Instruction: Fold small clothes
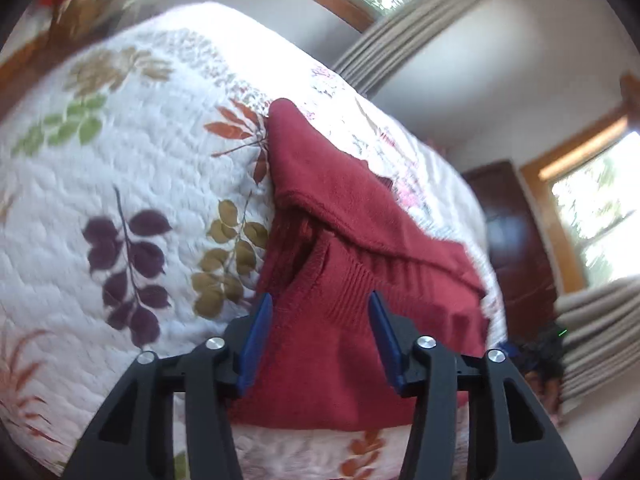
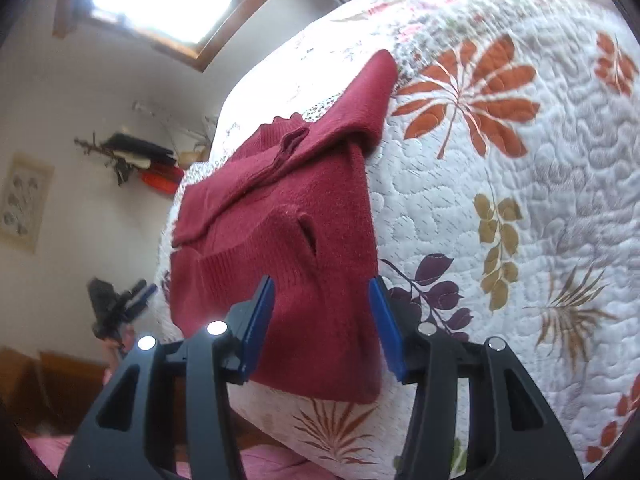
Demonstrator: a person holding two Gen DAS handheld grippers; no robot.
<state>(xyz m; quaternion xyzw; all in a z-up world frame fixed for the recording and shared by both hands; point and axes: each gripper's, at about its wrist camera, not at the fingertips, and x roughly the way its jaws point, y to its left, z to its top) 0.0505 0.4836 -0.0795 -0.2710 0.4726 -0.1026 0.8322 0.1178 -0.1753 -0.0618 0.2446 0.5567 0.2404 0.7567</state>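
On the white quilted bedspread (image 1: 132,168), printed with purple, olive, green and rust leaf sprays, lies a dark red knitted sweater (image 1: 352,264), near the edge of the bed. It is partly folded: a sleeve or side panel is turned over across the body, forming a raised diagonal ridge, and the ribbed hem faces the cameras.

Left gripper (image 1: 320,304): jaws spread apart, the blue fingers straddling the ribbed hem without pinching it. Contact between fingertips and knit cannot be confirmed (the view is motion-blurred).

Right gripper (image 2: 322,286): jaws likewise spread apart, positioned over the near corner of the sweater (image 2: 288,240), holding nothing. The right finger sits at the garment's right edge, where red knit meets the bedspread (image 2: 520,220).

In the right wrist view the other gripper (image 2: 116,304) shows small and dark beyond the left side of the bed.

Surroundings: beige curtain (image 1: 404,32) beside a wood-framed window (image 1: 592,200); dark wooden door (image 1: 516,240); a framed print (image 2: 26,200) on the pale wall.
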